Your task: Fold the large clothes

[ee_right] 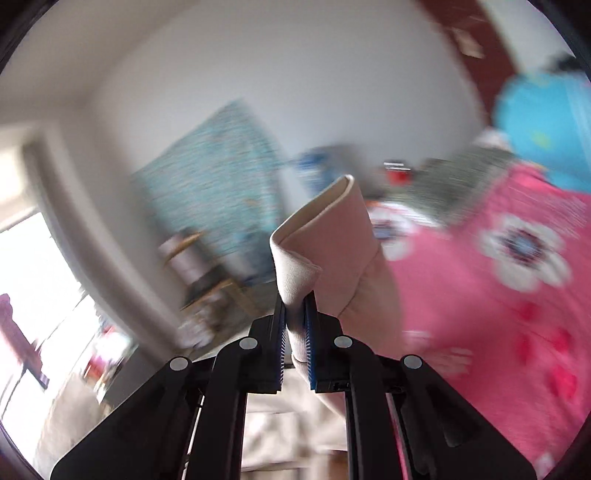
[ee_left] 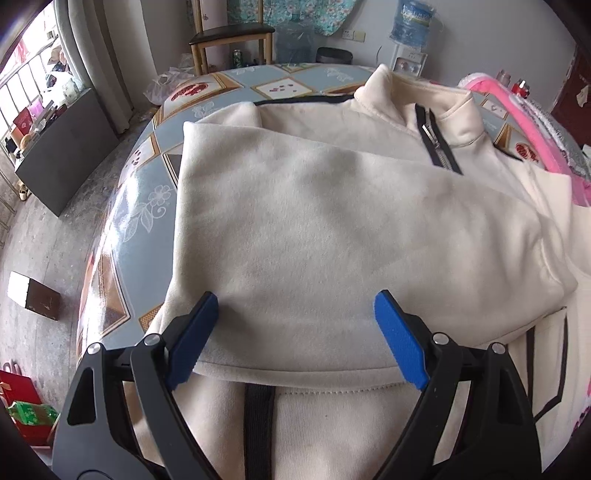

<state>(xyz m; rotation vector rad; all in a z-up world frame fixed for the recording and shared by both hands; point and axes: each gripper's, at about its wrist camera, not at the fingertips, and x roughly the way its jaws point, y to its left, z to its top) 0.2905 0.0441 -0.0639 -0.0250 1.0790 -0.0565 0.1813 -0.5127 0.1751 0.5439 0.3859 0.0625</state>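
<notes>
A cream fleece jacket [ee_left: 332,206] with black trim and a zipper [ee_left: 437,144] lies on the patterned table [ee_left: 140,206], one sleeve folded across its front. My left gripper [ee_left: 295,302] hovers over the folded sleeve, blue pads wide apart, nothing between them. In the right wrist view my right gripper [ee_right: 295,299] is shut on a fold of the cream jacket [ee_right: 332,243], lifted high off the table. That view is blurred by motion, and the rest of the garment hangs out of sight below.
A wooden chair [ee_left: 232,40] and a water dispenser [ee_left: 410,33] stand behind the table. A pink flowered blanket [ee_right: 498,295] lies to the right. A dark cabinet [ee_left: 70,147], a box [ee_left: 35,295] and red packages [ee_left: 22,406] are on the floor at the left.
</notes>
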